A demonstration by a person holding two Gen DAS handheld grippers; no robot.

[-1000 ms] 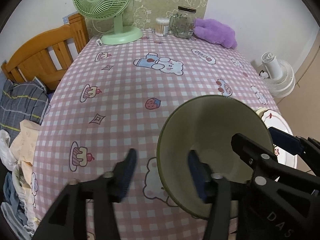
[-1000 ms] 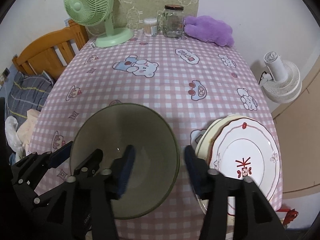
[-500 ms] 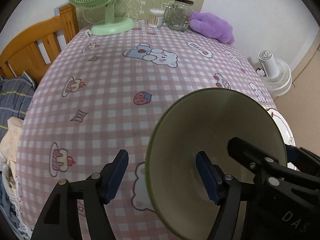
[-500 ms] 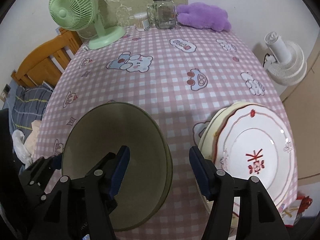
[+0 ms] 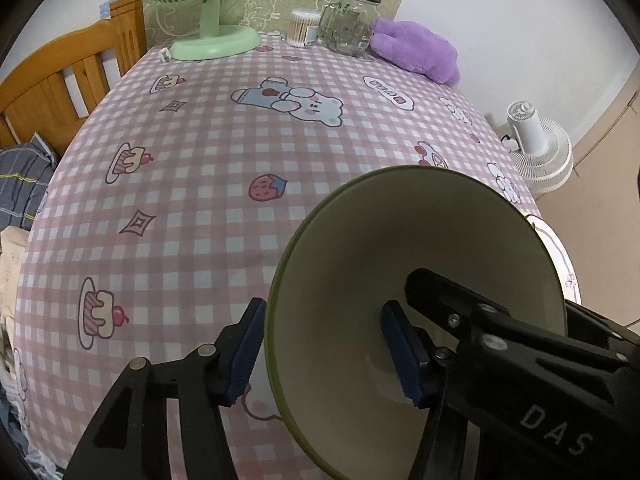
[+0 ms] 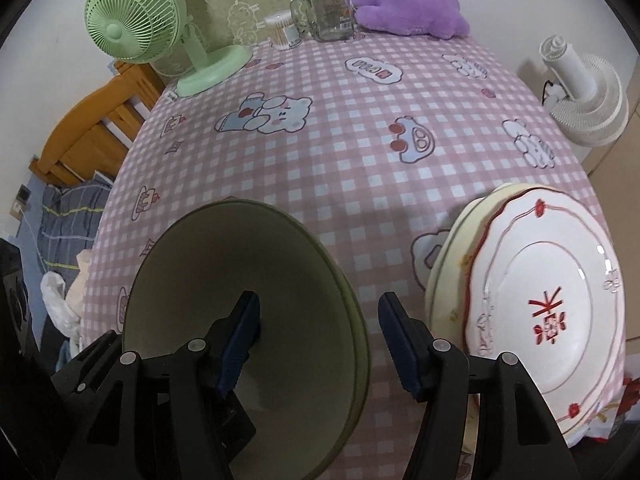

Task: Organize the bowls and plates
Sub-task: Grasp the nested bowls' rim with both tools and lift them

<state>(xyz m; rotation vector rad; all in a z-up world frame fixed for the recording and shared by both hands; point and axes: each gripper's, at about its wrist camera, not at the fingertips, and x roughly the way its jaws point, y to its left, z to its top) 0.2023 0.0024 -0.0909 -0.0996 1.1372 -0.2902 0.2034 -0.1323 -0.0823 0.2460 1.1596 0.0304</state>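
A large olive-green bowl (image 5: 416, 264) with a pale inside is tilted on its side near the table's front edge; it also shows in the right wrist view (image 6: 256, 280). My left gripper (image 5: 324, 352) is open and straddles the bowl's left rim, one finger outside and one inside. My right gripper (image 6: 318, 340) is open and straddles the bowl's right rim the same way. A stack of plates topped by a white plate with red flowers (image 6: 548, 300) sits at the front right, beside my right gripper.
The table has a pink checked cloth (image 5: 224, 152). At its far end stand a green fan (image 5: 200, 4), a cotton swab box (image 5: 304, 28), a glass jar (image 5: 348, 20) and a purple plush (image 5: 416, 50). A wooden bed frame (image 5: 52, 88) is left, a white fan (image 5: 536, 148) right.
The bowl has tipped further onto its side. Both grippers have shifted closer along its rim and stay open around it. The plate stack looms larger in the right wrist view.
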